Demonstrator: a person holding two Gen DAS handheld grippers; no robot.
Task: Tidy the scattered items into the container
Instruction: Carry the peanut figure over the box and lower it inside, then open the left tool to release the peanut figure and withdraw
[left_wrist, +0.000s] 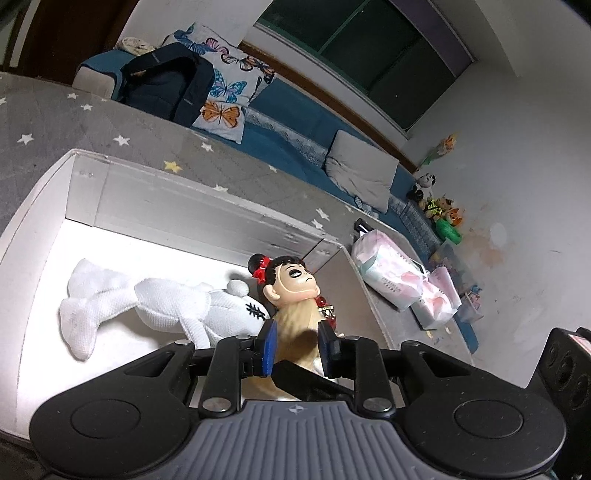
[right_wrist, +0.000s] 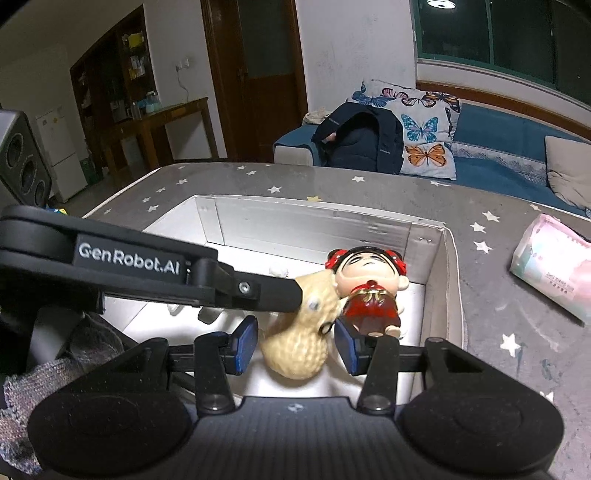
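Over a white box (right_wrist: 439, 266), the left gripper (left_wrist: 295, 341) clamps a peanut-shaped toy (right_wrist: 299, 332); the right gripper (right_wrist: 295, 341) brackets it, grip unclear, beside a doll (right_wrist: 369, 291)

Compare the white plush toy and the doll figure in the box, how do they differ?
The white plush toy is soft knitted fabric, plain white with one dark stitched mark; the doll figure is hard and glossy, with black hair, red bows and a red dress. The plush toy lies flat and loose on the floor of the white box; the doll figure is raised, its peanut-shaped base between the pads of the left hand-held gripper. Both are over the box's interior.
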